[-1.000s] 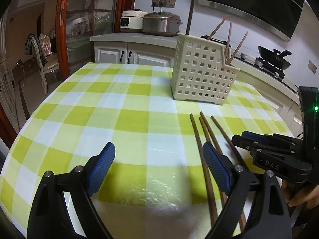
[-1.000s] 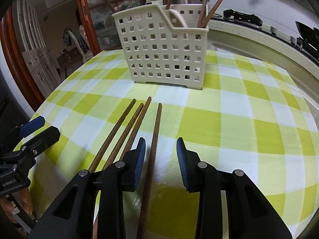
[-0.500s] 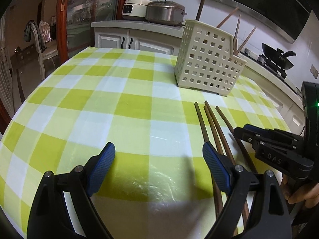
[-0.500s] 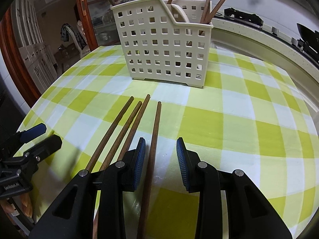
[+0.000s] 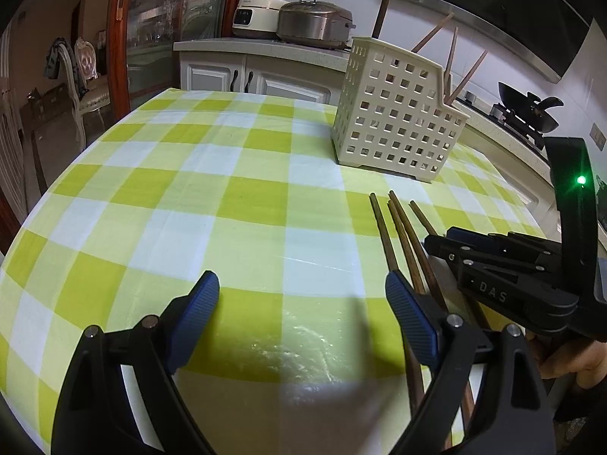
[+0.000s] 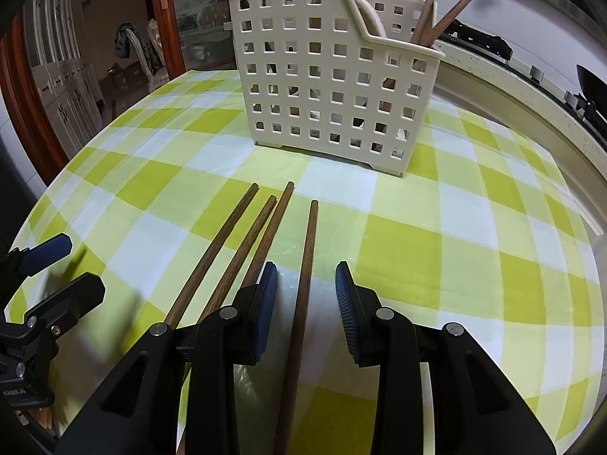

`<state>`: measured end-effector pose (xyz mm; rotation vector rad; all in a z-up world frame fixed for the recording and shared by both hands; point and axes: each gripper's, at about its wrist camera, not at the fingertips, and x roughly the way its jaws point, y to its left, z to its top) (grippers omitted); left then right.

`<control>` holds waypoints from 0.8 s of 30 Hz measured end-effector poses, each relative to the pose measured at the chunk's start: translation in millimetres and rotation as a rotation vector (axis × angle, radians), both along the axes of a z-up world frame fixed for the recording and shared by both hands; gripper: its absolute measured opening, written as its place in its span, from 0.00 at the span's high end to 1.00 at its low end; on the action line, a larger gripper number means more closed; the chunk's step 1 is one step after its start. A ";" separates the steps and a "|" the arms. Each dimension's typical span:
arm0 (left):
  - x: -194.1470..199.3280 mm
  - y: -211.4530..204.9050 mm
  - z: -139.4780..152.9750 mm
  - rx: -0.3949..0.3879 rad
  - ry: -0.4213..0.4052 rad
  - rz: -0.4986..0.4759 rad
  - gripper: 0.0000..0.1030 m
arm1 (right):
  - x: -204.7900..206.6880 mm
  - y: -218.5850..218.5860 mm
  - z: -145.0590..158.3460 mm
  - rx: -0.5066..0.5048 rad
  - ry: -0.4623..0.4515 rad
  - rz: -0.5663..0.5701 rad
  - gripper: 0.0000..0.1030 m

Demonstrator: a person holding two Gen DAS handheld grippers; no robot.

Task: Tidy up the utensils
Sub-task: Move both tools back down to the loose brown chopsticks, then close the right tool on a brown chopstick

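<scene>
Several dark wooden chopsticks (image 6: pixel 246 242) lie side by side on the green checked tablecloth; they also show in the left wrist view (image 5: pixel 402 239). My right gripper (image 6: pixel 306 295) is open, its jaws on either side of the rightmost chopstick (image 6: pixel 306 261), not touching it. A white perforated utensil basket (image 6: pixel 334 76) stands beyond, holding several lighter chopsticks (image 6: pixel 447 11); it shows in the left wrist view too (image 5: pixel 394 125). My left gripper (image 5: pixel 303 307) is wide open and empty, left of the chopsticks. The right gripper (image 5: pixel 493 265) appears at right.
The round table's front edge (image 5: pixel 265 398) is close under both grippers. A kitchen counter with two rice cookers (image 5: pixel 296 19) and a stove with a wok (image 5: pixel 527 110) lies behind. A chair (image 5: pixel 79 72) stands far left.
My right gripper has shifted left and forward so the rightmost chopstick now lies between its jaws. My left gripper has tilted and moved forward slightly, still open.
</scene>
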<state>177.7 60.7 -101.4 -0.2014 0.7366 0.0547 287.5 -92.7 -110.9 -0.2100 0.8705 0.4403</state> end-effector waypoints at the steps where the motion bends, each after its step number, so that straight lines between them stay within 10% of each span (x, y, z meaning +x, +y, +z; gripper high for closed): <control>1: 0.1 -0.2 0.1 0.000 0.001 0.000 0.16 | -0.1 1.0 -0.1 -0.003 -0.002 0.000 0.69; 13: 1.6 -6.8 -1.5 0.039 0.013 -0.002 0.16 | -3.8 -1.1 0.2 -0.007 -0.009 0.004 0.93; 24: 8.6 -17.0 1.8 0.066 0.047 -0.010 0.16 | -8.5 -47.3 7.9 0.081 -0.017 -0.078 0.94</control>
